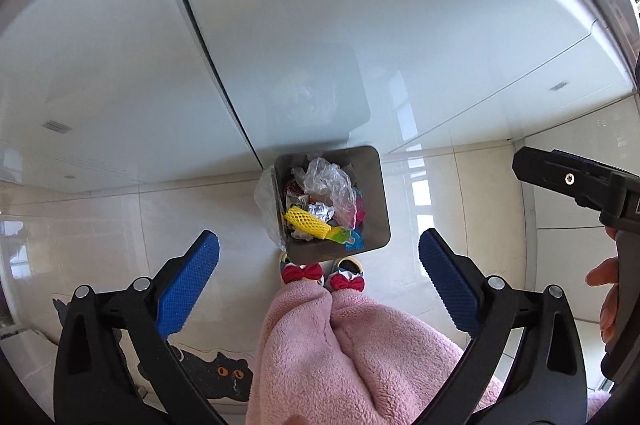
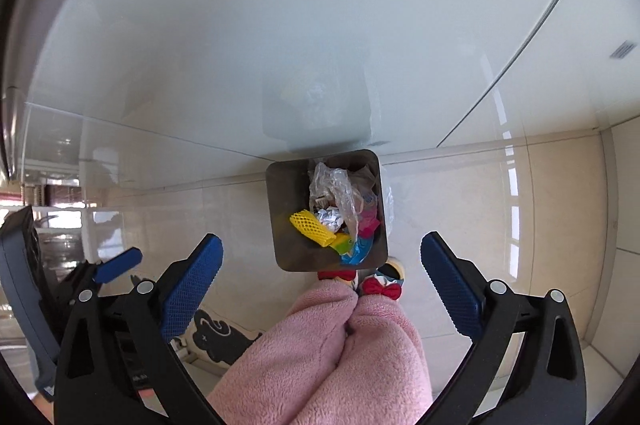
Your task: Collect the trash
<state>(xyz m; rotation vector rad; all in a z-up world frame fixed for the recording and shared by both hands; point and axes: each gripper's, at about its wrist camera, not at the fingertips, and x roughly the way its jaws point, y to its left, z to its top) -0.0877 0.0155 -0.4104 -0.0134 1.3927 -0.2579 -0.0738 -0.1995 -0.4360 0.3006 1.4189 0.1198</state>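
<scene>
Trash bin [image 1: 378, 193], square and metal, stands on the tiled floor [image 1: 180, 221] against white cabinet fronts [image 1: 280, 25], at twelve o'clock from both grippers. Inside lie a yellow foam net [image 1: 307, 223], crumpled clear plastic [image 1: 330, 181] and foil [image 1: 322, 212]. Left gripper [image 1: 319, 265] and right gripper [image 2: 321, 265] both hang released, jaws wide apart, grasping nothing. Pink fleece trousers [image 1: 344, 345] and red-bowed slippers [image 1: 302, 272] sit at six o'clock of the bin.

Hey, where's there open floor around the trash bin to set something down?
Bare tile lies left and right of the bin. Crowded: trash fills the bin, slippers touch its near edge, and a cat mat lies nearer, on the left.
</scene>
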